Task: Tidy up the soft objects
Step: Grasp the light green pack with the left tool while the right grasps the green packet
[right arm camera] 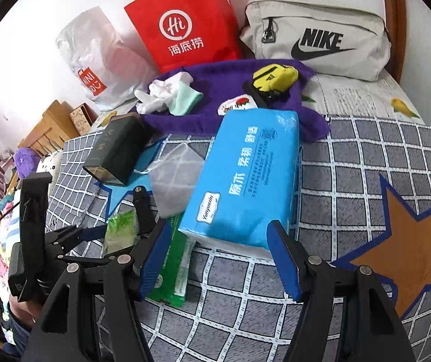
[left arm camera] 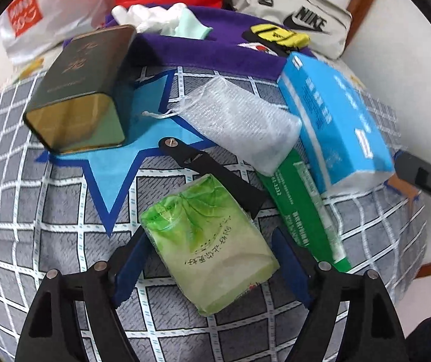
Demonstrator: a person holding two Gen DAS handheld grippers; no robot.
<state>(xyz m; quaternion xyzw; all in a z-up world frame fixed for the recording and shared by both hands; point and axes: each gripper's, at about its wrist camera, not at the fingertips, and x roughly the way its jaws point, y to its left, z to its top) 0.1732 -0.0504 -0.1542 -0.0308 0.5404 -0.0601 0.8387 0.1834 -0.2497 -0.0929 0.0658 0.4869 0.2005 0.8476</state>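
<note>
Both grippers (left arm camera: 209, 268) (right arm camera: 218, 259) agape, empty.

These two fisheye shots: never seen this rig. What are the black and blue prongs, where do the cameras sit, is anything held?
No robot here: a person holds a two-finger gripper in each hand, with a camera on each looking forward along its jaws.

The left wrist view shows the left gripper, its jaws open on either side of a green tissue pack that lies on the checked bedspread. Whether the blue pads touch it is unclear.

The right wrist view shows the right gripper, jaws open, reaching toward a blue tissue pack. Nothing is held.

Also on the bed: a dark tin, a mesh pouch, a long green pack, a purple towel with white gloves, and bags behind.
</note>
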